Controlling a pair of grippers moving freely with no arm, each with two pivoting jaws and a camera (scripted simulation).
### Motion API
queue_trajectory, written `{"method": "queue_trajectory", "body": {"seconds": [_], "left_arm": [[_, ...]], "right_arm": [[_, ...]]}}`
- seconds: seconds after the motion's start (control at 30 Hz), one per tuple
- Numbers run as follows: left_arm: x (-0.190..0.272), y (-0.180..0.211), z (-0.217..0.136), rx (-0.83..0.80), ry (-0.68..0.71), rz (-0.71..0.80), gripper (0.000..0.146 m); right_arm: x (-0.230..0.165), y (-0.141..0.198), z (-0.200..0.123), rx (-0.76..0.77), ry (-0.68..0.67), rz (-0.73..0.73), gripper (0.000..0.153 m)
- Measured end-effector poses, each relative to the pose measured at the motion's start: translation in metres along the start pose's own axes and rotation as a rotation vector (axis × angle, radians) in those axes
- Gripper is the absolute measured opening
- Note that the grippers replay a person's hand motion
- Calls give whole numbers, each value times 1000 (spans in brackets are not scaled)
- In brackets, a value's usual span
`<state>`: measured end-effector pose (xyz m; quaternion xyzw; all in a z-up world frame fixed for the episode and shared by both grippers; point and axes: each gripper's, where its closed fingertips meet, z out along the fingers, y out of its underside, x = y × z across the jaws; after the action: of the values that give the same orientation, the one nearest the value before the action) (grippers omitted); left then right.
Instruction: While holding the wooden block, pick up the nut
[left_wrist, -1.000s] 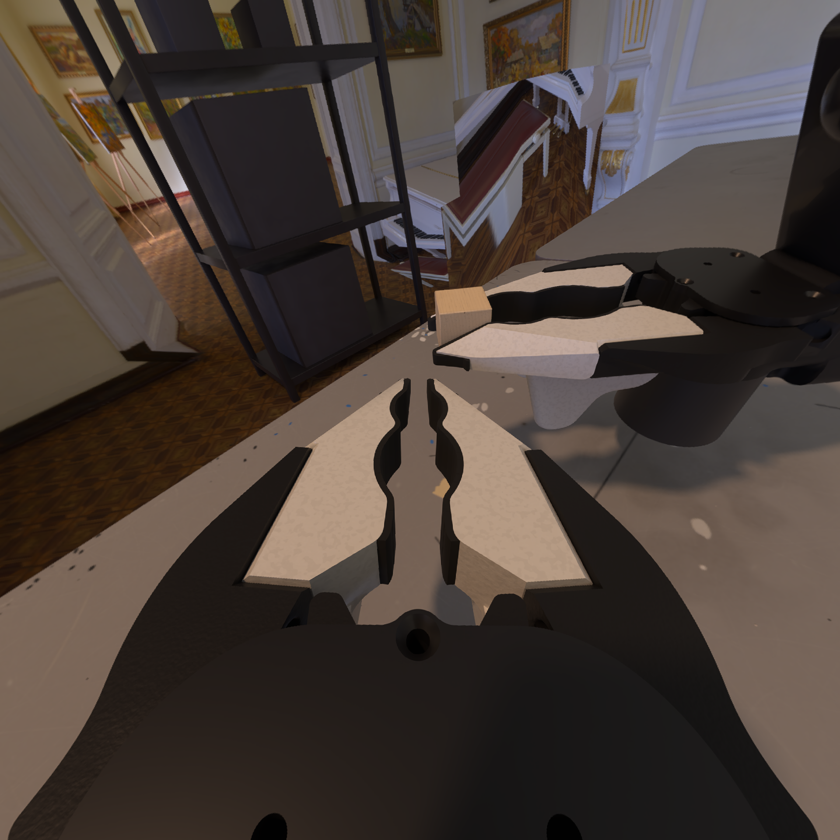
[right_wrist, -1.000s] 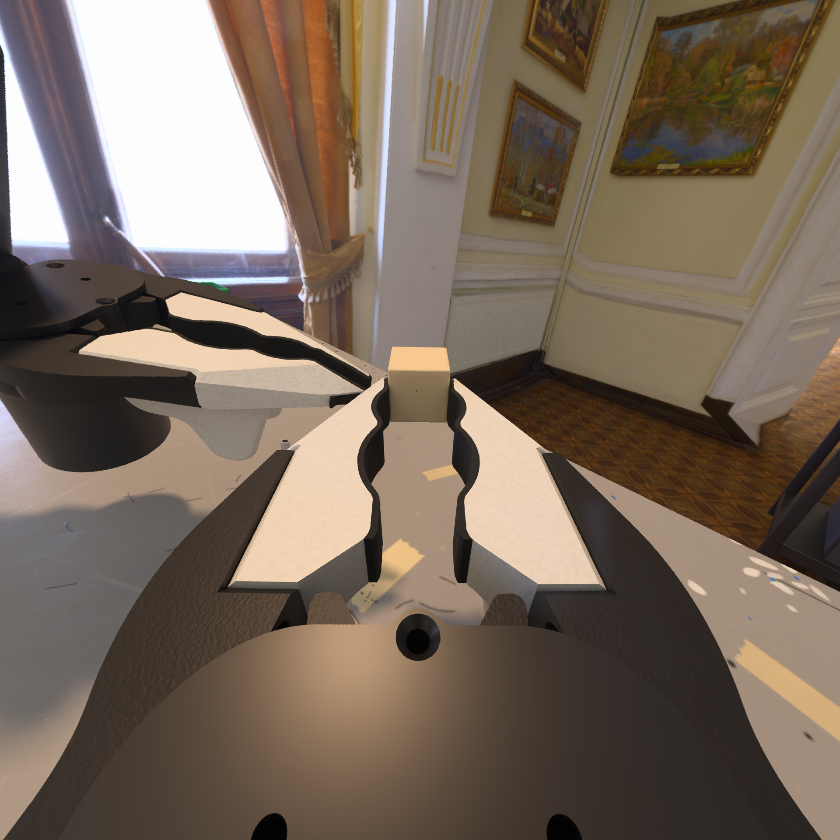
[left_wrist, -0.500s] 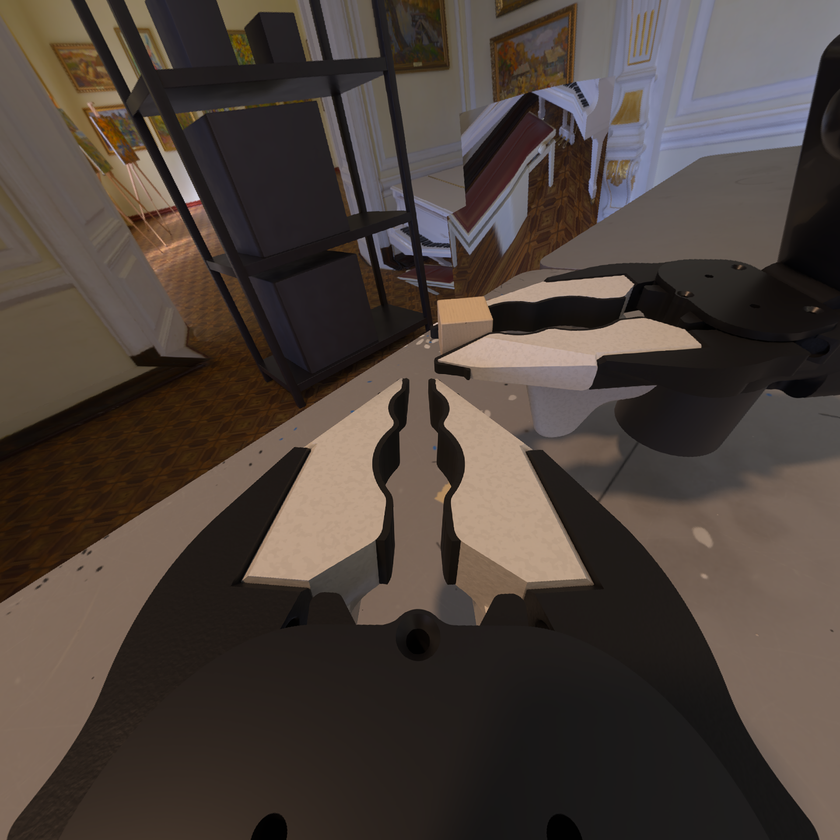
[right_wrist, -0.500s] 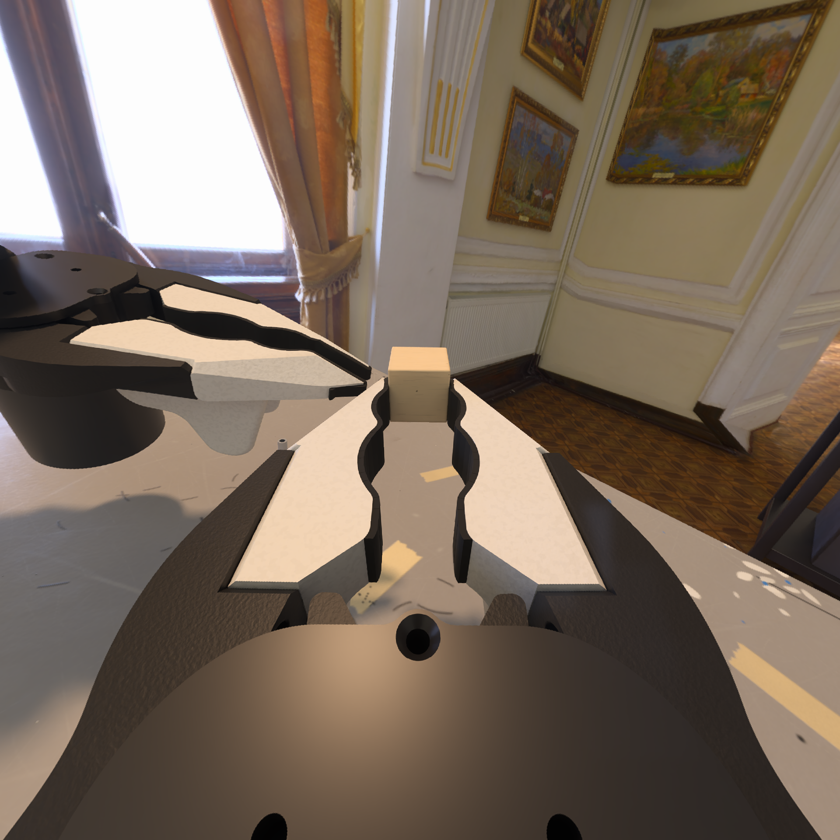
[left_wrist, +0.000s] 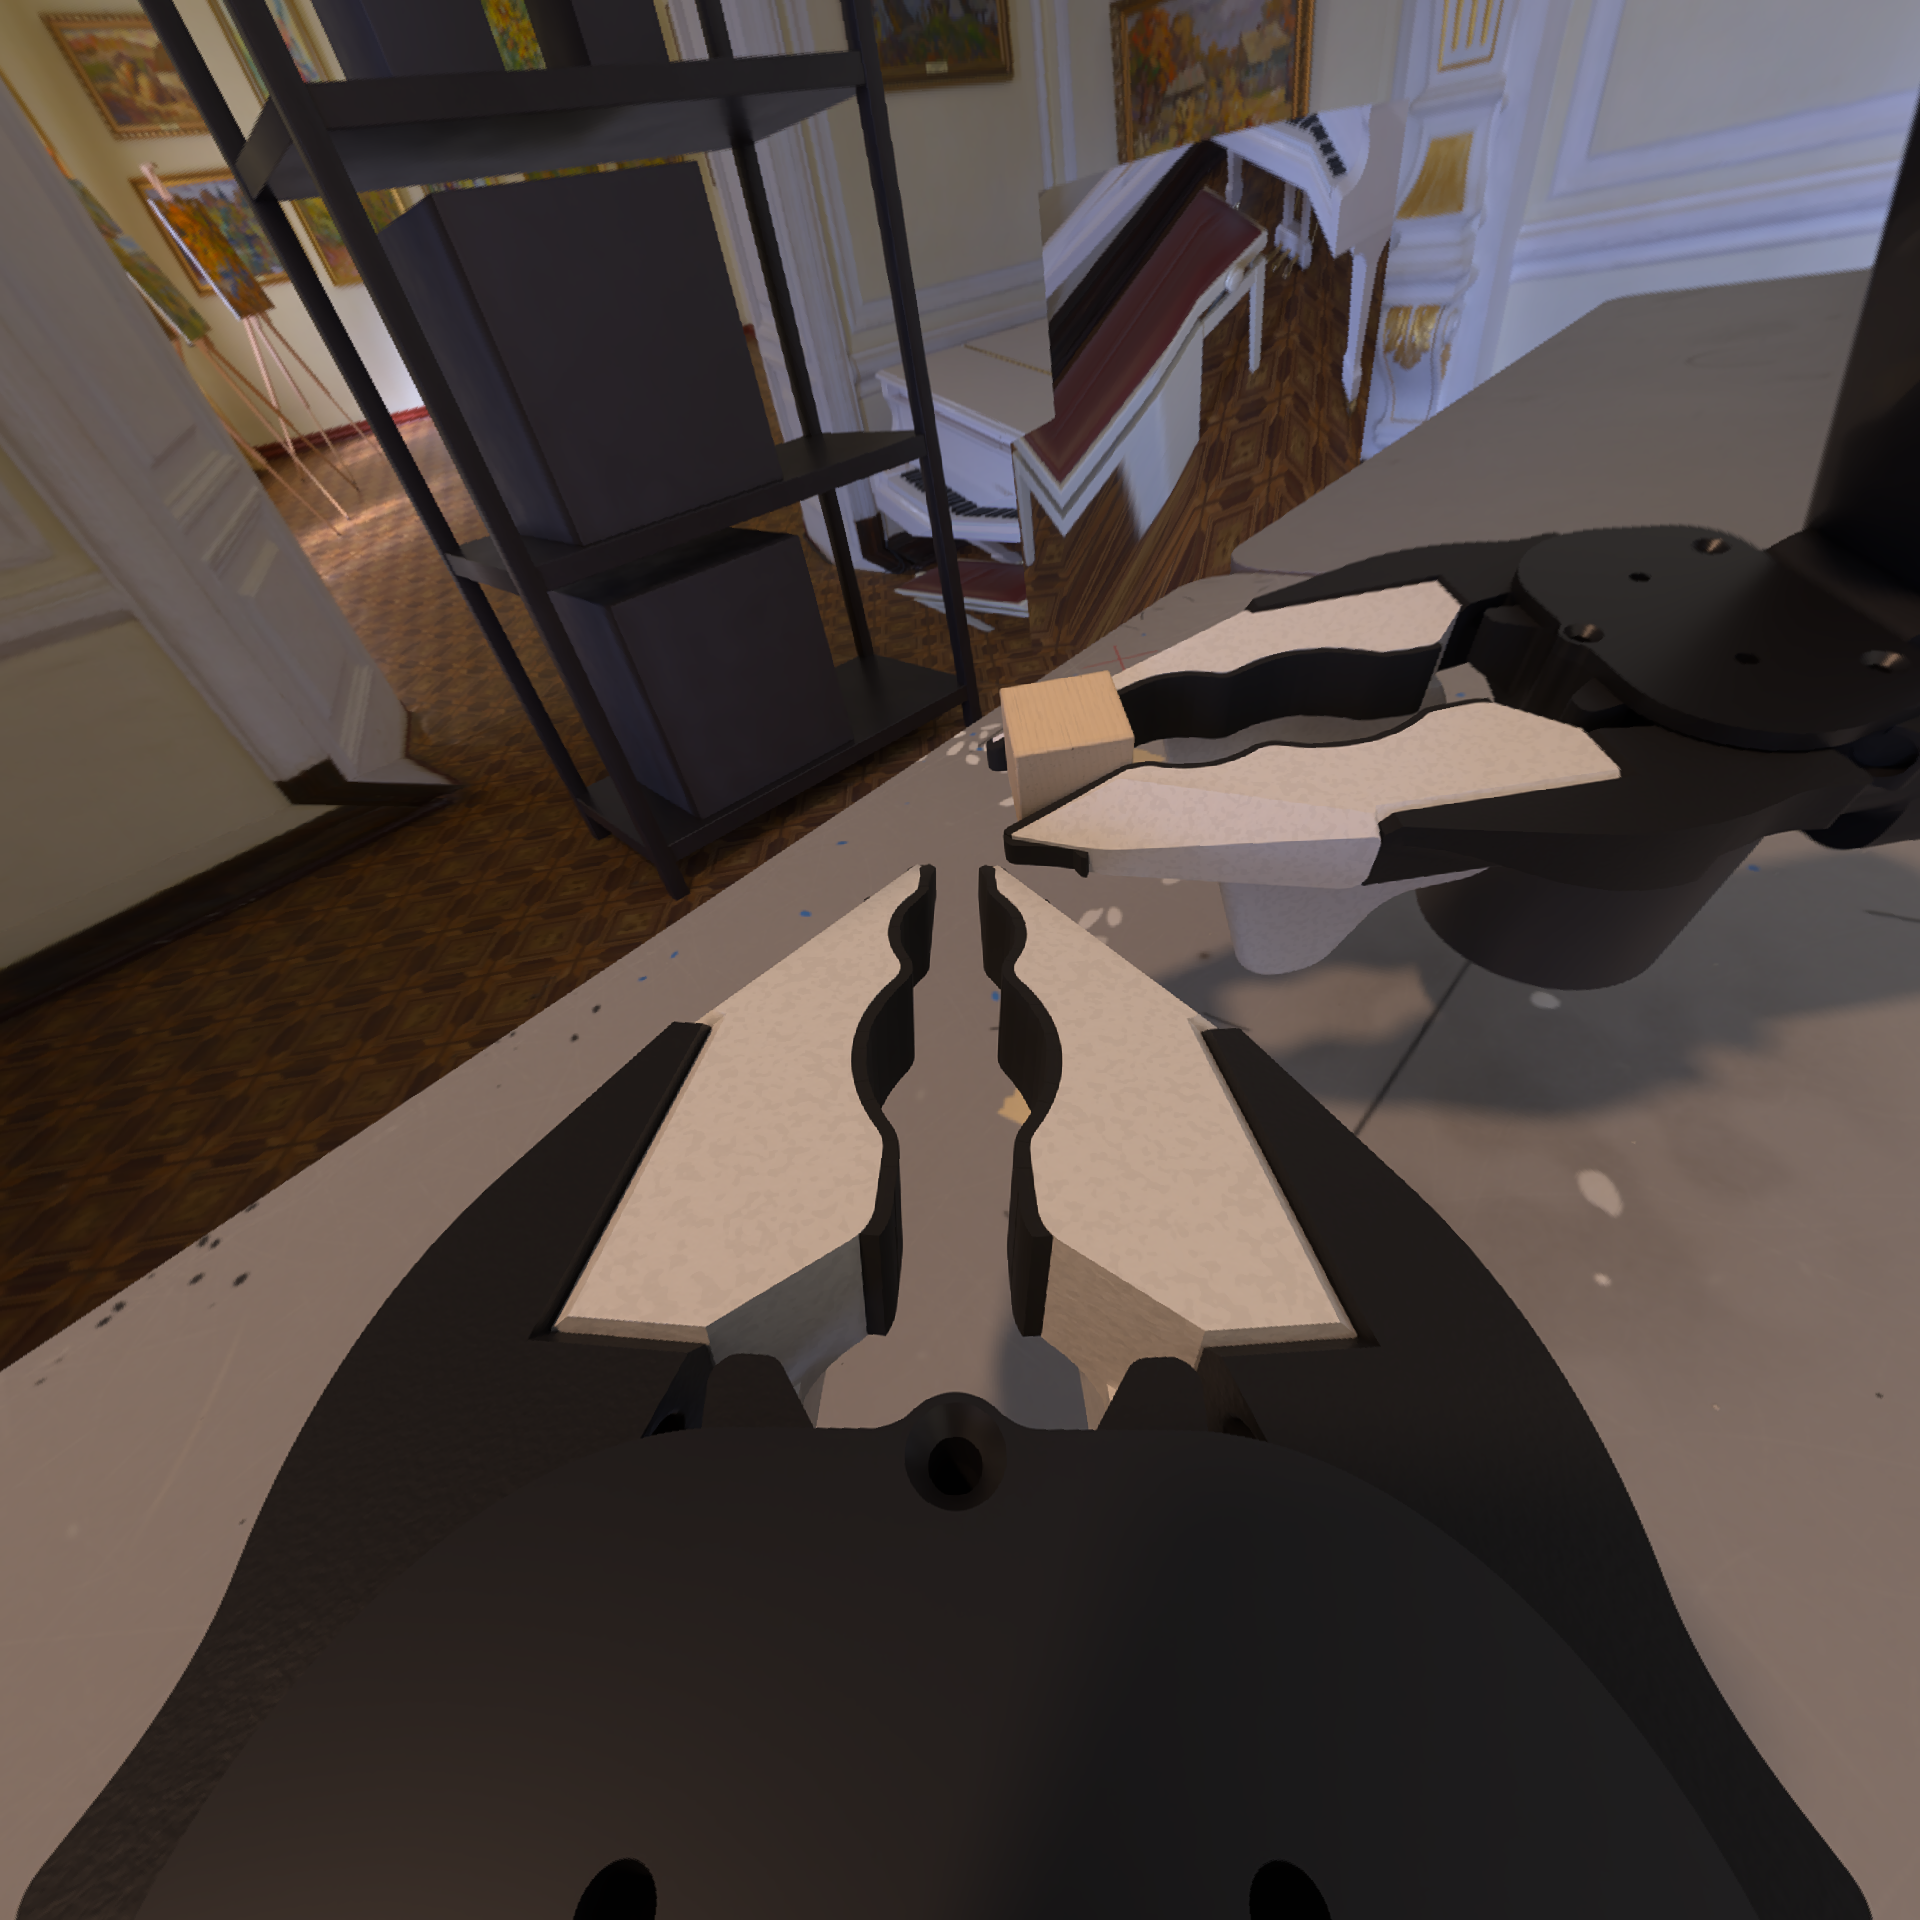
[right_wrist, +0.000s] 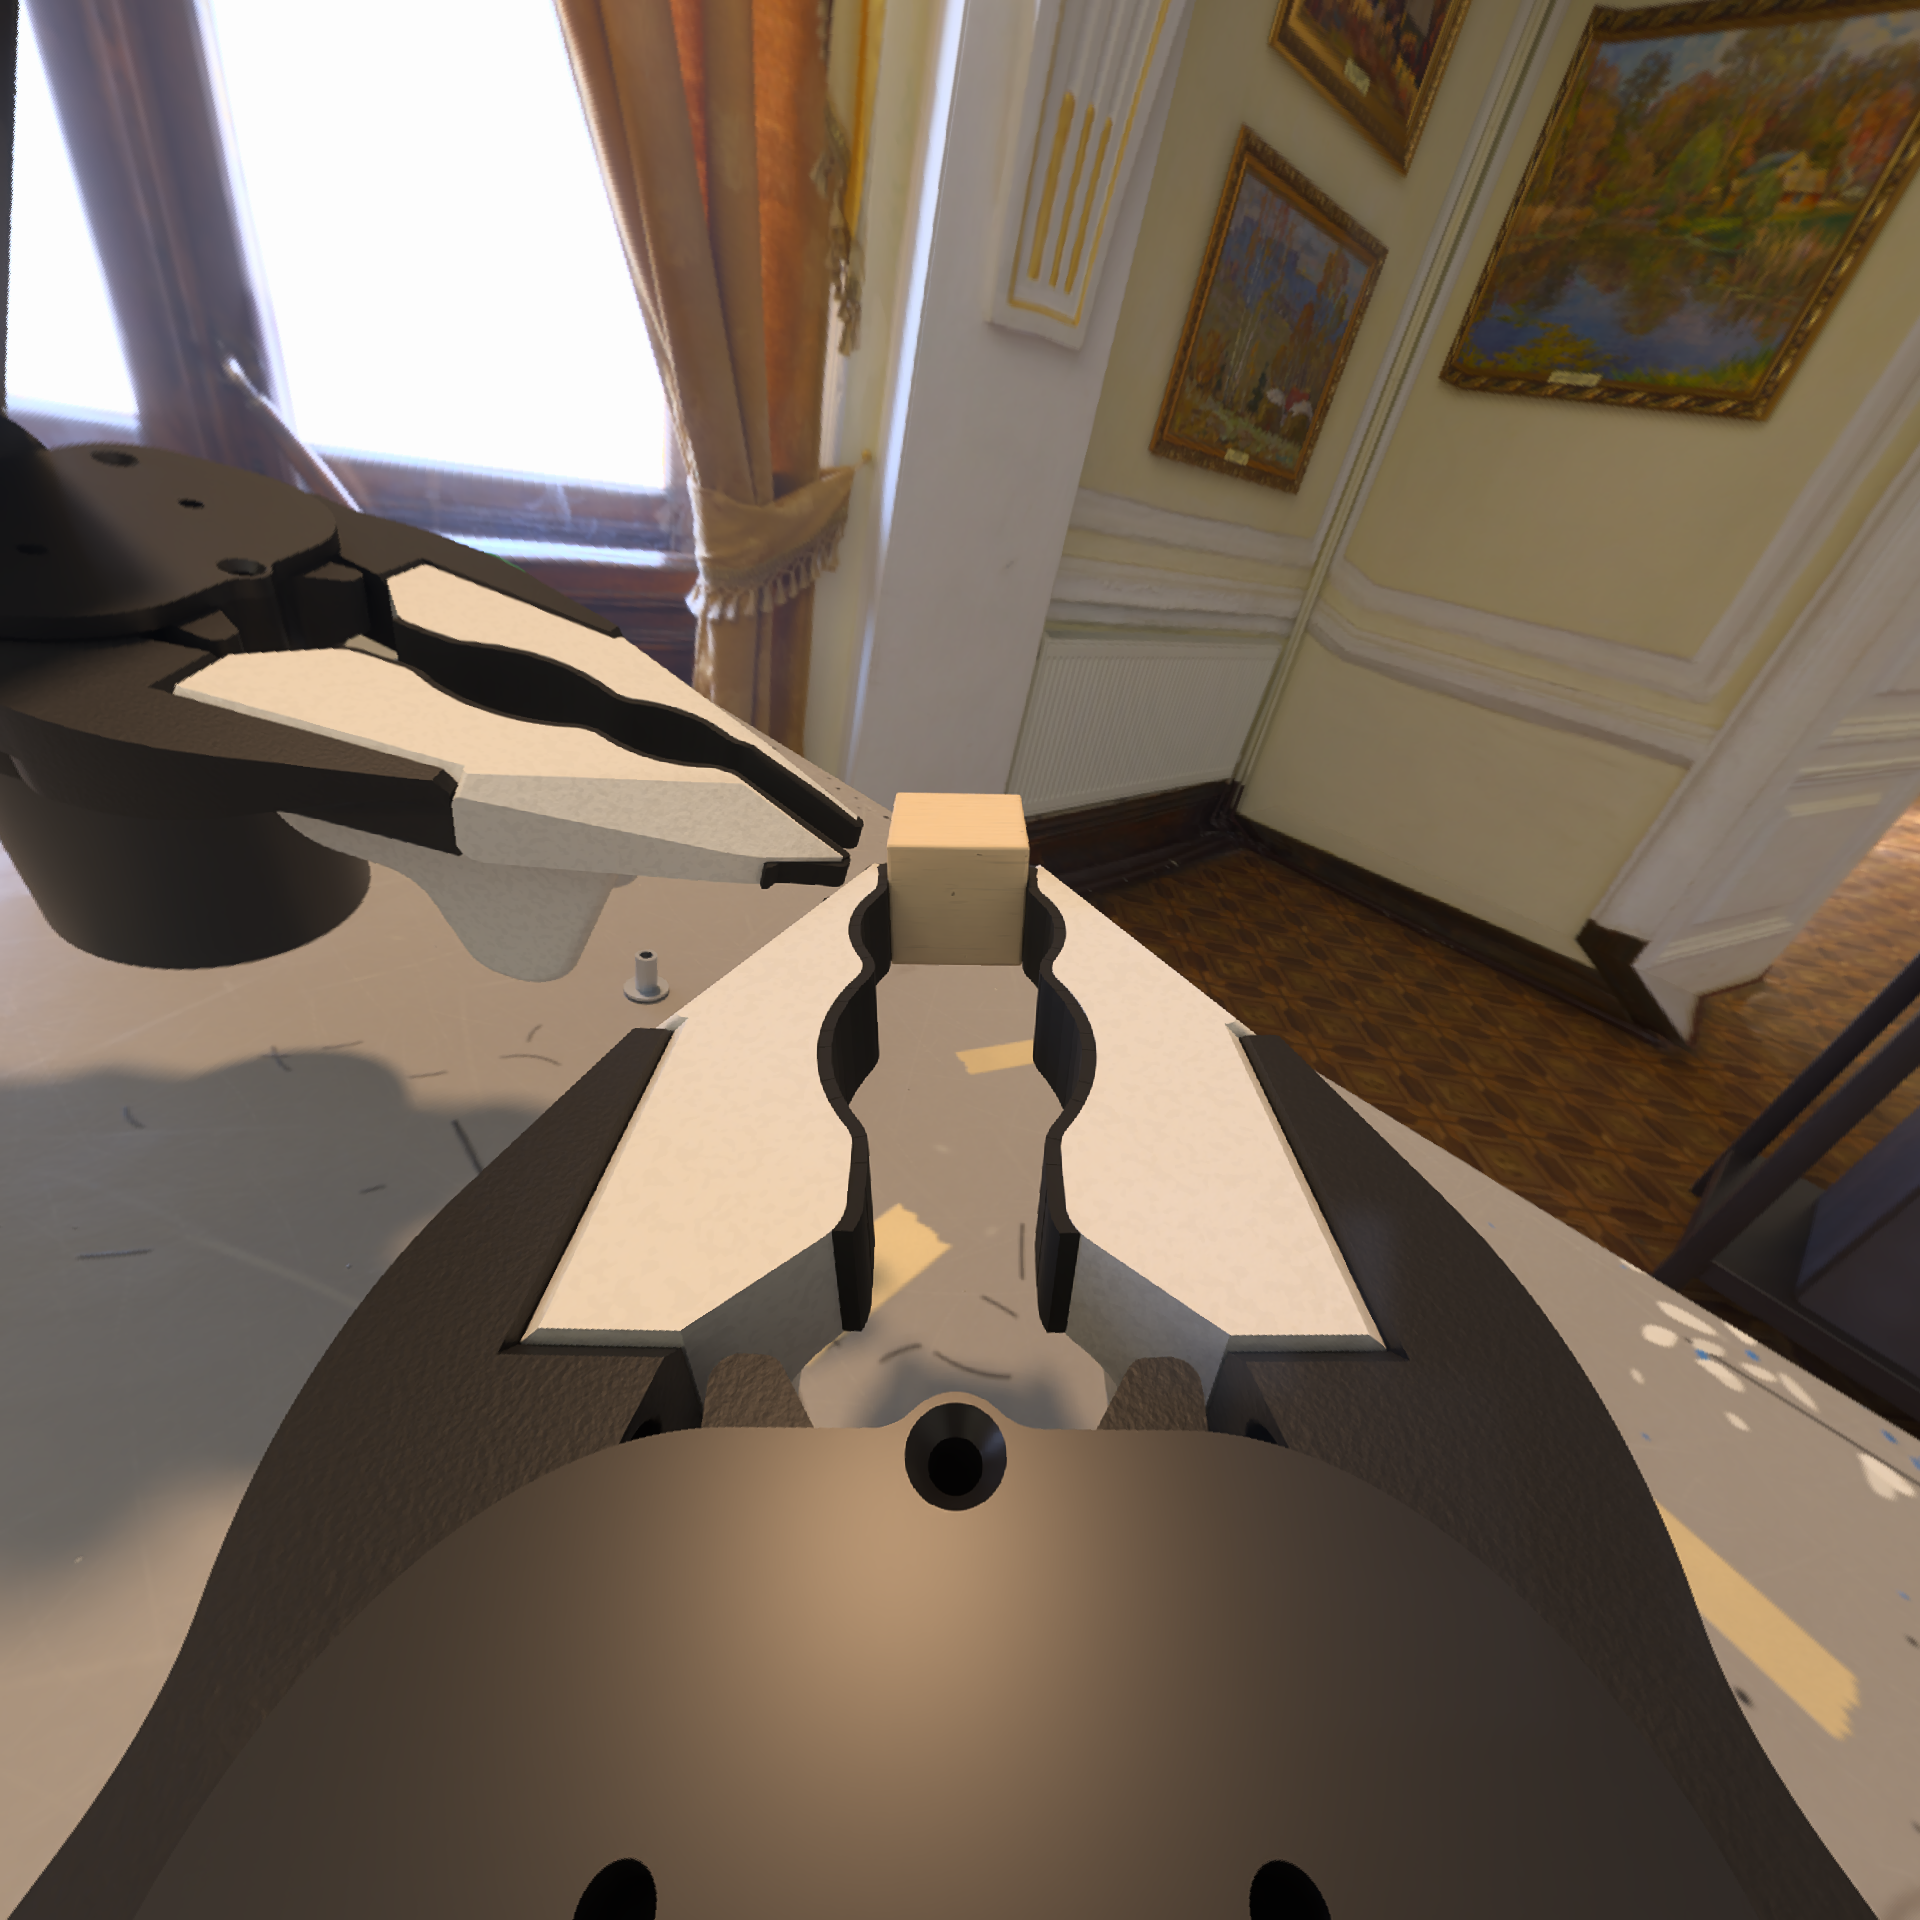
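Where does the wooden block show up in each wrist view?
Left wrist view: wooden block right of centre, clamped at the right gripper tips.
Right wrist view: block at centre, between that gripper's own fingertips.
Shared landmark: the grey table.

Bright window (right_wrist: 416, 239) with orange curtains (right_wrist: 727, 312), framed paintings (right_wrist: 1683, 197) on yellow walls, black shelving (left_wrist: 582, 395), white piano (left_wrist: 1039, 416), parquet floor (left_wrist: 260, 1018).

Wooden block (right_wrist: 957, 891) pale, smooth, matt; nut (right_wrist: 646, 977) dull grey metal; table (right_wrist: 260, 1195) matt, scuffed.
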<state>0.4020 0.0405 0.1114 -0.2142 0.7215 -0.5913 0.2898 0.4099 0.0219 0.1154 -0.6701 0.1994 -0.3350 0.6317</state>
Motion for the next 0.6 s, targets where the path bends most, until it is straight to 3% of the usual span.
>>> {"method": "queue_trajectory", "body": {"seconds": [0.1,0.47,0.6], "left_arm": [[-1,3,0,-27,-4,13,8],[0,-4,-1,13,-11,63,9],[-5,-23,-12,79,6,58,25]], "right_arm": [[-1,1,1,-28,20,-73,24],[2,-4,1,27,-38,-18,24],[17,0,3,50,5,87,24]]}}
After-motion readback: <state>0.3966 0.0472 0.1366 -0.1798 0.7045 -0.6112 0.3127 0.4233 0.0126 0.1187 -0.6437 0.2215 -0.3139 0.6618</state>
